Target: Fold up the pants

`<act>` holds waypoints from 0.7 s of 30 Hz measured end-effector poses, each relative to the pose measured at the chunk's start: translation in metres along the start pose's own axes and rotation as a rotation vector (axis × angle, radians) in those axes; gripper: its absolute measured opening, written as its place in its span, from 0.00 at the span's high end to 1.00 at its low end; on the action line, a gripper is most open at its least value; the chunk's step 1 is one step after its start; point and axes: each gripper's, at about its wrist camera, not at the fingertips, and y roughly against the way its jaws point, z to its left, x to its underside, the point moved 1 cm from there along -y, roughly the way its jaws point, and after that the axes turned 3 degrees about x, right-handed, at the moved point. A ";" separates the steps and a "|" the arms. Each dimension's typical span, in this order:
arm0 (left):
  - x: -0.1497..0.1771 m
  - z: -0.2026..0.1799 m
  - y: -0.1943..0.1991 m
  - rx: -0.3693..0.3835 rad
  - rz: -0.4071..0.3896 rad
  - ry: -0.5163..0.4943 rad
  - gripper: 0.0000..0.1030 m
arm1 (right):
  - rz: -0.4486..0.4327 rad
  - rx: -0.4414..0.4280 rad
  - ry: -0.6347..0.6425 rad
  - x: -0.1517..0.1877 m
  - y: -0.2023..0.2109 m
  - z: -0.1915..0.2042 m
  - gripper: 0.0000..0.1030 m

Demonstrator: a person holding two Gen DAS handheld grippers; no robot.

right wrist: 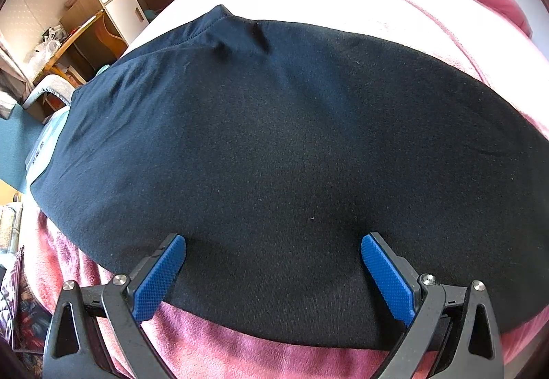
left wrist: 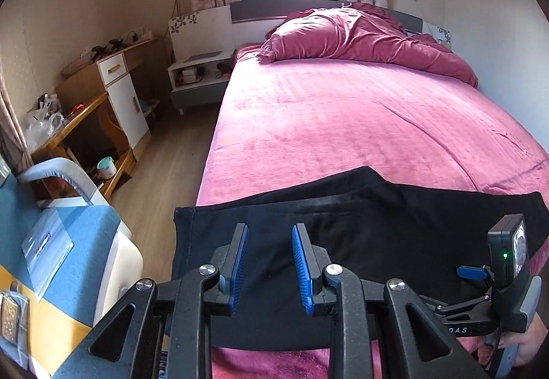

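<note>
Right gripper point(right wrist: 272, 272): jaws wide apart, nothing pinched, tips down on near edge of pants point(right wrist: 274, 145). Left gripper point(left wrist: 269, 267): jaws part-way apart, empty, above pants' left end, off cloth. Pants black, flat across foot of bed point(left wrist: 343, 111), long axis left-right. Right gripper nearer cloth.

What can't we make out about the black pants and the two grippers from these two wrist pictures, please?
- Black pants, right wrist view: the right end runs off the picture's edge, so the full length is unknown.
- Pants, left wrist view: the near edge is hidden behind the left gripper.
- Number of folded layers: not visible in either view.
- Right gripper: whether its open fingertips touch the cloth cannot be told.
- Cabinet clutter: too small to identify.
</note>
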 end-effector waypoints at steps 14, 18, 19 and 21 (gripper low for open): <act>-0.005 -0.019 0.013 0.015 -0.042 -0.051 0.74 | 0.009 0.005 0.008 -0.005 0.008 -0.002 0.01; -0.007 -0.022 0.012 0.021 -0.041 -0.056 0.74 | 0.006 -0.012 -0.032 -0.014 0.021 -0.014 0.07; -0.007 -0.023 0.011 0.025 -0.040 -0.058 0.74 | -0.003 -0.022 -0.049 -0.016 0.025 -0.020 0.07; -0.007 -0.026 0.010 0.026 -0.035 -0.063 0.74 | -0.021 -0.044 -0.096 -0.020 0.037 -0.036 0.07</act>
